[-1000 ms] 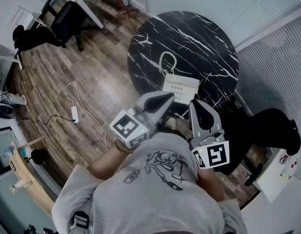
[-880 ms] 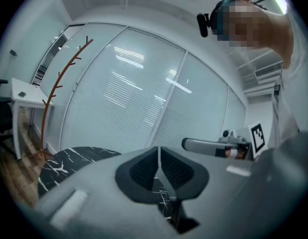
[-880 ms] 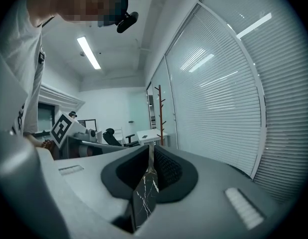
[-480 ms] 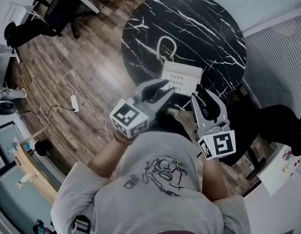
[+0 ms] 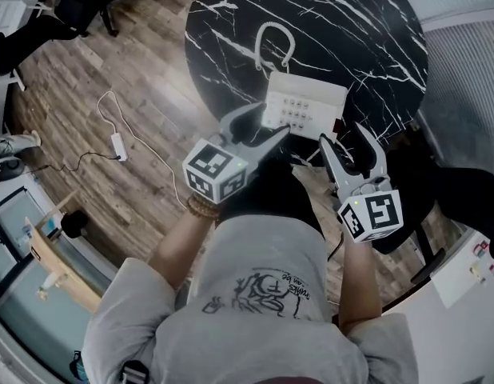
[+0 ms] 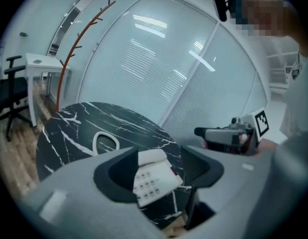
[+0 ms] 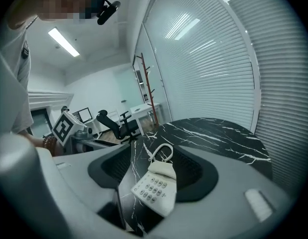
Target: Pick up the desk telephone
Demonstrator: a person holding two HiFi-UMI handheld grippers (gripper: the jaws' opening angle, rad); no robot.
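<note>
The white desk telephone [image 5: 304,109] lies near the front edge of a round black marble table [image 5: 351,22], keypad up, with its cord looped [image 5: 275,42] behind it. My left gripper [image 5: 263,128] hovers just short of the phone's left near corner. My right gripper [image 5: 345,141] is off its right near corner. Both sets of jaws are opening, and neither touches the phone. In the left gripper view the telephone [image 6: 154,176] shows ahead through the gap of the left gripper [image 6: 161,171]. The right gripper view frames the telephone [image 7: 156,185] the same way.
A wood floor [image 5: 111,94] with a white power strip and cable [image 5: 117,144] lies left of the table. Black office chairs [image 5: 63,10] stand at the far left and one [image 5: 439,190] at the right. A red coat rack [image 6: 74,49] and blind-covered walls [image 6: 159,59] stand behind the table.
Both grippers have come down toward the table's near edge and the phone. Their jaws have gone from shut to spread apart.
</note>
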